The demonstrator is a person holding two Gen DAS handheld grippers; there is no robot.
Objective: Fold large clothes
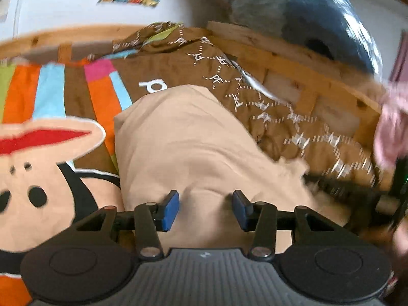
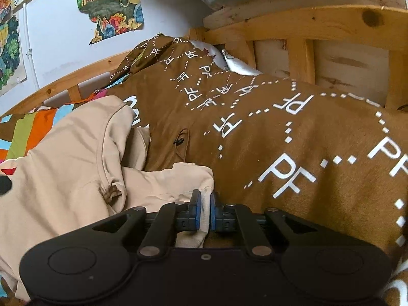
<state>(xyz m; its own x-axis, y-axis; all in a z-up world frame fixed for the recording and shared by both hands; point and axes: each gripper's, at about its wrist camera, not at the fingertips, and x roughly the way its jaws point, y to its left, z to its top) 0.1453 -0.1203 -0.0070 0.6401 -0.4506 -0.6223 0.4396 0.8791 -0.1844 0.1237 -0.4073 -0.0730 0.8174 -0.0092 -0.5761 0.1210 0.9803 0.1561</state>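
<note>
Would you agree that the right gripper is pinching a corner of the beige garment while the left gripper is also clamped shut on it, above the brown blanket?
Not quite: the left gripper is open, its blue pads apart above the beige garment and gripping nothing, as the left wrist view shows. The right gripper does pinch a corner of the garment, above the brown blanket.

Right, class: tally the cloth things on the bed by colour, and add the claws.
Beige garment: 1
Brown blanket: 1
White pillow: 1
Claws, left claw and right claw: 2
Total: 5
</note>
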